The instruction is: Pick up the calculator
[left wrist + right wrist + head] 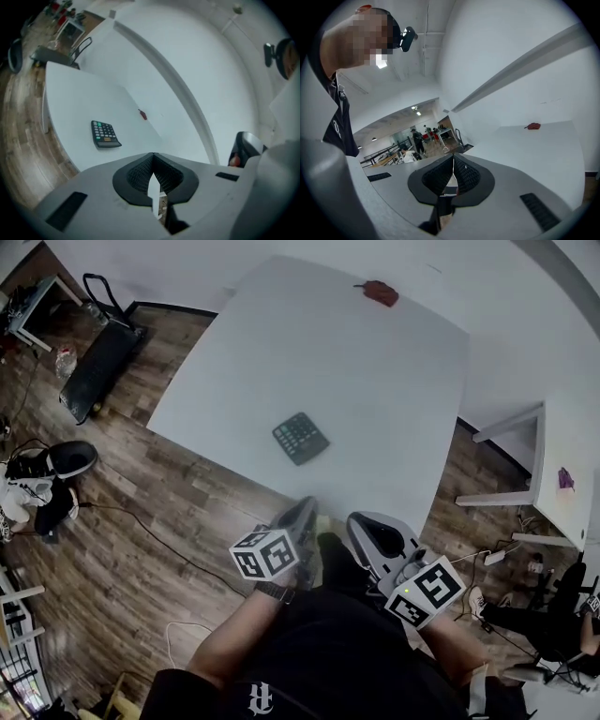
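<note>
A dark calculator (300, 438) with grey keys lies flat on the white table (375, 390), near its front edge. The left gripper view shows the calculator (105, 135) ahead and to the left. My left gripper (305, 509) is held off the table's front edge, short of the calculator, with its jaws shut and nothing between them (153, 157). My right gripper (361, 521) is beside it, also off the edge, and its jaws (453, 158) meet with nothing held. The calculator is not in the right gripper view.
A small red object (381, 292) lies at the table's far edge. A black cart (98, 357) stands on the wood floor at the far left, with shoes (56, 460) and cables nearer. A second white table (562, 465) stands at the right.
</note>
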The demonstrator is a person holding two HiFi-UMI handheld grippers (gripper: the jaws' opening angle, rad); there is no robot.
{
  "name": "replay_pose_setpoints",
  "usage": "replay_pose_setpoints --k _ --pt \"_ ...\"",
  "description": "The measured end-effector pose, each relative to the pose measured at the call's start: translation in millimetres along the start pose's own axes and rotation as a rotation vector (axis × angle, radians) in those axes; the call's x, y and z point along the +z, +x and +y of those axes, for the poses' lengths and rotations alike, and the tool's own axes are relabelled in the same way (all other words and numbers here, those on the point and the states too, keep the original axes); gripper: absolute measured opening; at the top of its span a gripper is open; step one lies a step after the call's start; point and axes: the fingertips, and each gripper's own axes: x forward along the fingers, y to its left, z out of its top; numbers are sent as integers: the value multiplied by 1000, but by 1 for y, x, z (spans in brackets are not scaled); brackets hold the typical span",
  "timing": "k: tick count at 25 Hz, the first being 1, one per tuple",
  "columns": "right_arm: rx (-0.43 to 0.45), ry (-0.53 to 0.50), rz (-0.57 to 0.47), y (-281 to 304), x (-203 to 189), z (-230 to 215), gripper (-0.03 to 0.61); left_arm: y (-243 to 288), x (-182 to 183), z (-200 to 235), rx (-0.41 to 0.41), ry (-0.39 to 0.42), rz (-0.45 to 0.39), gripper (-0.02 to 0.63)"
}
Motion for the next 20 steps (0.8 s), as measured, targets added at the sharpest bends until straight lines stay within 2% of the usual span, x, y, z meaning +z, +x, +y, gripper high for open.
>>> replay_pose_setpoints --k 4,7,9,12,15,20 --pt "32 23 37 22 6 -24 15 31 1 44 54 -258 -26 6" --pt "54 47 68 36 9 -46 15 49 -1 72 94 -405 -57 9" --pt "66 66 92 45 7 -59 14 58 -4 90 133 -470 -76 13" --pt "78 88 131 59 1 -76 14 66 -8 117 167 -564 -99 83" --pt "95 76 169 71 -3 -82 15 71 -11 139 189 -641 -124 100" --pt "110 39 223 79 -11 -84 14 80 -19 160 166 -764 -143 115"
